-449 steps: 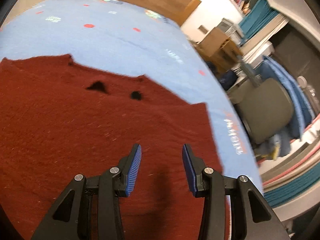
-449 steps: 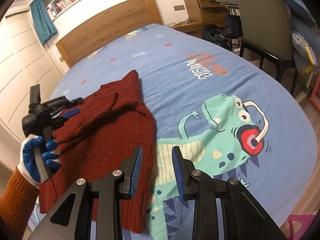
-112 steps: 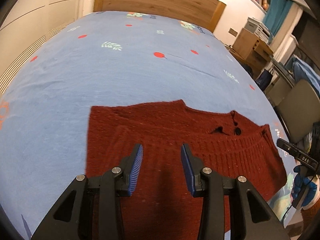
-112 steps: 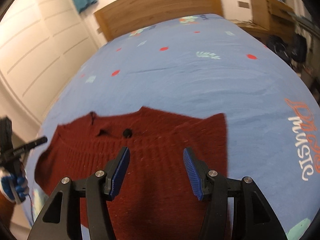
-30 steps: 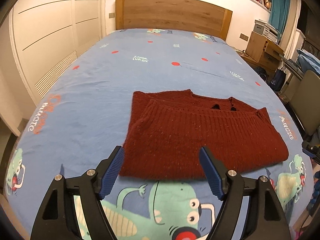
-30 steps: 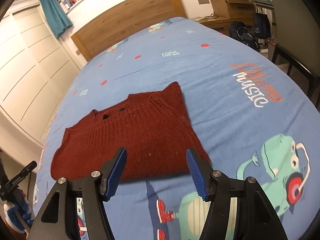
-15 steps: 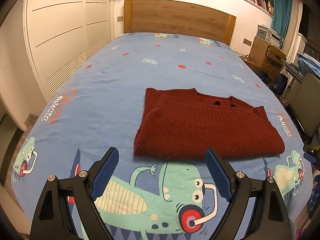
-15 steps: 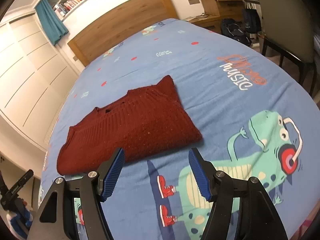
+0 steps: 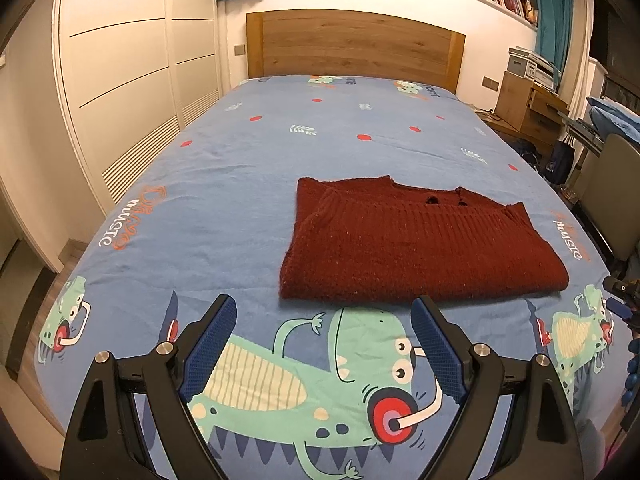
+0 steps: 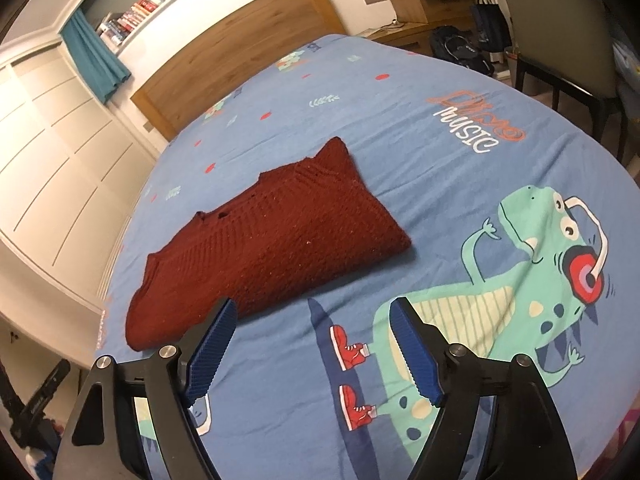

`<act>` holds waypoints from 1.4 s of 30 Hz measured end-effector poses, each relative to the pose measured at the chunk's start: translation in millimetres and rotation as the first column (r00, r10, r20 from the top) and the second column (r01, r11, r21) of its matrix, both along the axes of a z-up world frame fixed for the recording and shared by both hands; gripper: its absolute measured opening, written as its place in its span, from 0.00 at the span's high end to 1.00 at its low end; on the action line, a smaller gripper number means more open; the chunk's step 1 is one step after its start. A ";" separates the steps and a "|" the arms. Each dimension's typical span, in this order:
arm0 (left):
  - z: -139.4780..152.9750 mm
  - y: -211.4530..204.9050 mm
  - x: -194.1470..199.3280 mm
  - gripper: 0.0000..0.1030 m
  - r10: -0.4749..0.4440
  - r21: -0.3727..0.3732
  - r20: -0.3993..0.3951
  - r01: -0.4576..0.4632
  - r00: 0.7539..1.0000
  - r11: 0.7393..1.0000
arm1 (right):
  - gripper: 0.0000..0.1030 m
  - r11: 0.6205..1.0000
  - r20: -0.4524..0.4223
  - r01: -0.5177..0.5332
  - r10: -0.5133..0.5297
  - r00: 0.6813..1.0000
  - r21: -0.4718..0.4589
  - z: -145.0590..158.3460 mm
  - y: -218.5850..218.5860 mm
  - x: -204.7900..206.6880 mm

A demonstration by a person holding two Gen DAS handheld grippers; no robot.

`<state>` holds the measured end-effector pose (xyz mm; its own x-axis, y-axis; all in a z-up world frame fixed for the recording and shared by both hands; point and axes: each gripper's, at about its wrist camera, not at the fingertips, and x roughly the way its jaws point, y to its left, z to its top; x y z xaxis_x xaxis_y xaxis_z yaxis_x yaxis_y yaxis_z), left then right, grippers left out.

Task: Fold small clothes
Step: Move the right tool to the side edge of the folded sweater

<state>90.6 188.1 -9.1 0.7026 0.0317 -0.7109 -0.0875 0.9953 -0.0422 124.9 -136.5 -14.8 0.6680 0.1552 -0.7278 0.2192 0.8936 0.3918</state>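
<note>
A dark red knitted sweater (image 9: 416,244) lies folded into a flat rectangle on the blue dinosaur-print bed cover (image 9: 224,184). It also shows in the right wrist view (image 10: 272,240). My left gripper (image 9: 323,316) is open and empty, held above the foot of the bed, short of the sweater's near edge. My right gripper (image 10: 313,316) is open and empty, held above the bed off the sweater's right end. The right gripper's tip shows at the right edge of the left wrist view (image 9: 620,300).
A wooden headboard (image 9: 352,44) stands at the far end. White wardrobe doors (image 9: 120,80) line the left side. A wooden desk (image 9: 528,104) and a grey chair (image 10: 552,28) stand on the right, with a dark bag (image 10: 456,50) on the floor.
Both grippers have pulled back and up from the sweater, so it looks smaller and farther. Both jaws have stayed wide open. The sweater has not moved.
</note>
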 end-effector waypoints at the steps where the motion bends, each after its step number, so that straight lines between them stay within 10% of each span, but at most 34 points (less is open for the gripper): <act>1: -1.3 0.4 0.3 0.17 -0.001 0.000 -0.002 0.001 1.000 1.000 | 0.22 1.000 -0.002 0.001 -0.001 1.000 0.003 -1.2 0.4 0.1; 42: -97.5 1.1 59.7 0.16 -0.007 -0.020 -0.206 0.003 0.978 1.000 | 0.22 0.976 -0.142 0.108 -0.081 0.986 0.189 -111.0 -18.3 64.6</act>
<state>150.3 189.2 -106.6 0.5408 0.0128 -0.8411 -0.0912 0.9949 -0.0435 189.5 -154.8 -125.8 0.5855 0.2439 -0.7731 0.3609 0.7755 0.5180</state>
